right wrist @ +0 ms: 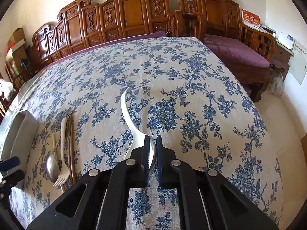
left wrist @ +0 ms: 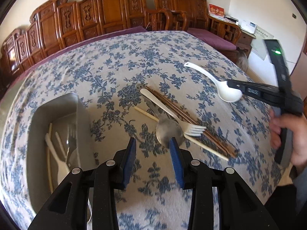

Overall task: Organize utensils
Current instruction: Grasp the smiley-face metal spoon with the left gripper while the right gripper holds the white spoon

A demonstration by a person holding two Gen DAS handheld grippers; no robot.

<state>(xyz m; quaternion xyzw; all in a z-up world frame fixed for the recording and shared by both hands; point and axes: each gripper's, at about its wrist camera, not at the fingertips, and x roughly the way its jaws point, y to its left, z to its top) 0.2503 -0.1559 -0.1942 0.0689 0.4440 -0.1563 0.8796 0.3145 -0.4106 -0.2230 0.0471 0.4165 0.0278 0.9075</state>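
My right gripper (right wrist: 153, 140) is shut on the bowl of a white spoon (right wrist: 128, 118), held above the table; it also shows in the left wrist view (left wrist: 233, 90) with the white spoon (left wrist: 207, 78). My left gripper (left wrist: 152, 141) is open and empty, just above a pile of utensils: a metal spoon (left wrist: 168, 130), a cream fork (left wrist: 172, 113), brown chopsticks (left wrist: 191, 118) and a cream chopstick (left wrist: 207, 147). The pile shows at the left of the right wrist view (right wrist: 61, 153). A metal tray (left wrist: 80, 111) at the left holds several utensils.
A blue floral tablecloth (right wrist: 172, 76) covers the table. Carved wooden benches (right wrist: 134, 11) with purple cushions (right wrist: 236, 53) stand behind and to the right of the table. The table's right edge drops to a pale floor (right wrist: 287, 126).
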